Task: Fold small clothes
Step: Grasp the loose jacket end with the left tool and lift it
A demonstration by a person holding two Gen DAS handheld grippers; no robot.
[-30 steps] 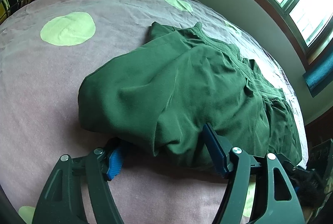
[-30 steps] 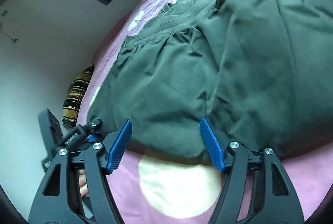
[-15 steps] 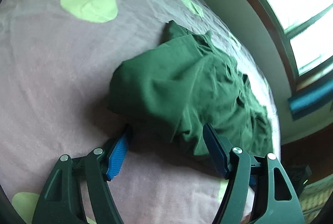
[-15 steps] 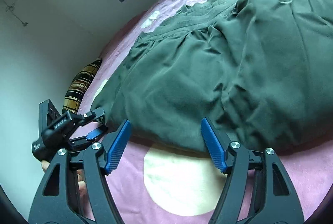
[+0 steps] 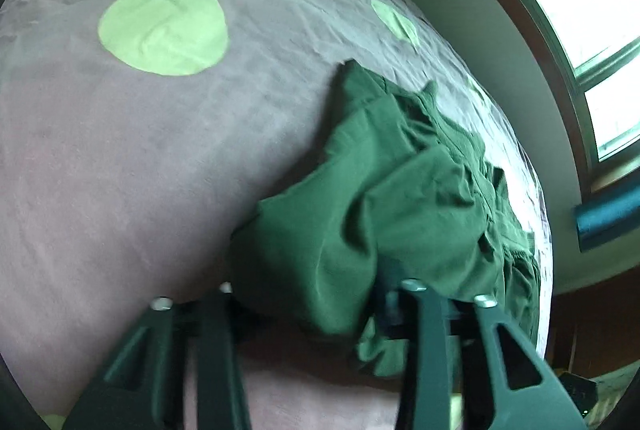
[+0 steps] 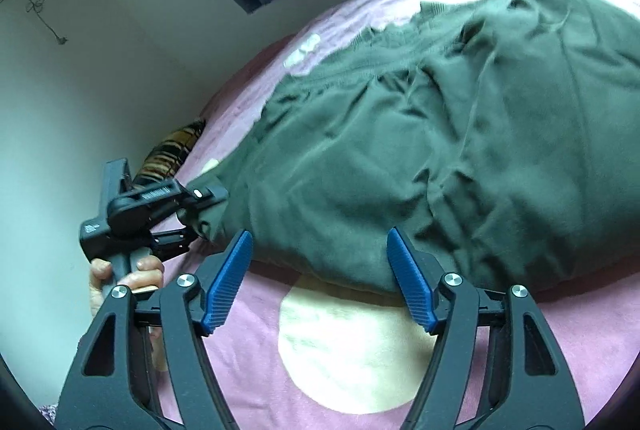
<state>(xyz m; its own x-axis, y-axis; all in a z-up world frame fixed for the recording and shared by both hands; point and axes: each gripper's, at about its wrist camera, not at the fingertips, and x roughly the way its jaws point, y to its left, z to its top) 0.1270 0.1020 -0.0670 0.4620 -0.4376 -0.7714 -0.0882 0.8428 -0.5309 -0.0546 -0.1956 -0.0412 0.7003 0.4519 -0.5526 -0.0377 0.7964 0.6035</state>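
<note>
Since a second ago the left gripper (image 5: 316, 304) has pushed onto the green garment's (image 5: 400, 198) near hem, and its jaws are closing with bunched cloth between them. That garment lies crumpled on the pink bedspread (image 5: 120, 150), toward 3 o'clock in the left view. At 6 o'clock the right gripper (image 6: 320, 278) hangs released, its edge between the pads. Soft, light and limp, it probably sags; hem corners look best to pinch.

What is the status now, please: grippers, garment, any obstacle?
Left gripper closing on corner of dark green fabric garment. Right gripper open, at garment's near edge, nothing held. Garment crumpled on pink bedsheet. No obstacle seen.
</note>
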